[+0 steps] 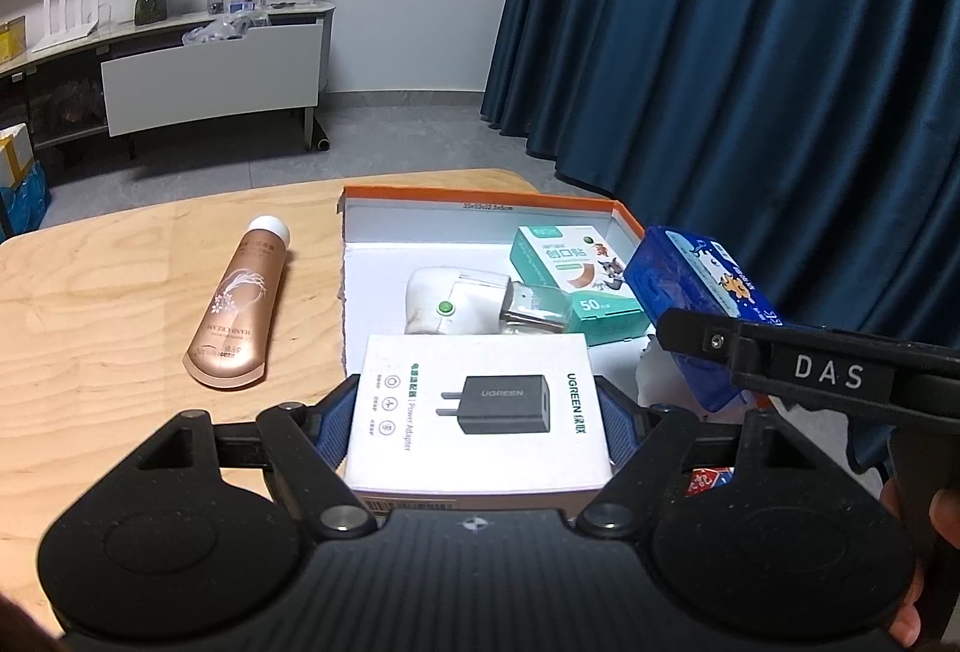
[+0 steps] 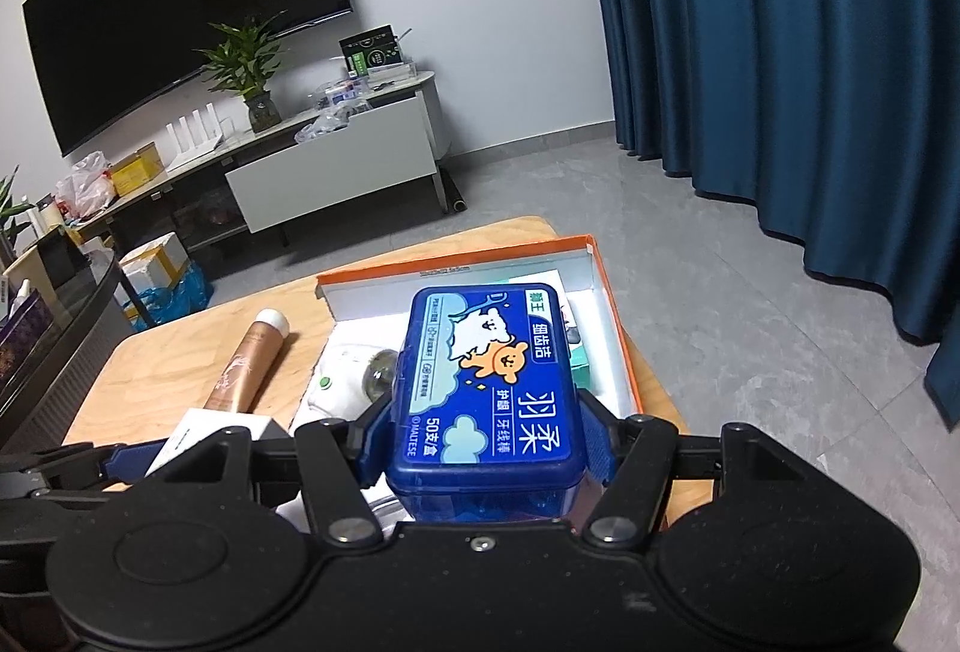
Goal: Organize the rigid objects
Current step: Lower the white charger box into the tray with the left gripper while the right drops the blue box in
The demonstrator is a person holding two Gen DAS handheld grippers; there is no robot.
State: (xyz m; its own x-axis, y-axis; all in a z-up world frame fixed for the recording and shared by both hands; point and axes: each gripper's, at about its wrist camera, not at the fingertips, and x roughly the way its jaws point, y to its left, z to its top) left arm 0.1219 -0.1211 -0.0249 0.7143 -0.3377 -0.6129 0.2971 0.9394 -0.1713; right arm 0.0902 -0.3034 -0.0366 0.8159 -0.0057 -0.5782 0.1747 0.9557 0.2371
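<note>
Currently, by view.

Left wrist view: left gripper (image 1: 477, 406), fingers clamped on the sides of a white power-adapter box (image 1: 480, 412), lower centre of frame, held over the near edge of the orange-rimmed tray (image 1: 480, 196). Tray contents, centre to right of centre: white plug-in device (image 1: 444, 301) with green button, teal plaster box (image 1: 576, 280). Outside the tray, left of centre, lying flat on the wooden table (image 1: 120, 292): hand cream tube (image 1: 237, 310). Right edge of frame: blue floss-pick case (image 1: 696, 292), carried by the other gripper, tilted, close to the plaster box.

Right wrist view: right gripper (image 2: 483, 436), fingers clamped on the sides of the blue floss-pick case (image 2: 480, 382), centre of frame, over the tray interior. White box and left gripper visible at lower left.

Risks, as judged:
- Both held items converge on one crowded tray; the grippers may knock each other, jarring either grip.
- The case could land on the plaster box or plug-in device and rest crooked.
- The smooth carton is held only by its sides and may slip if it bumps the tray rim.
</note>
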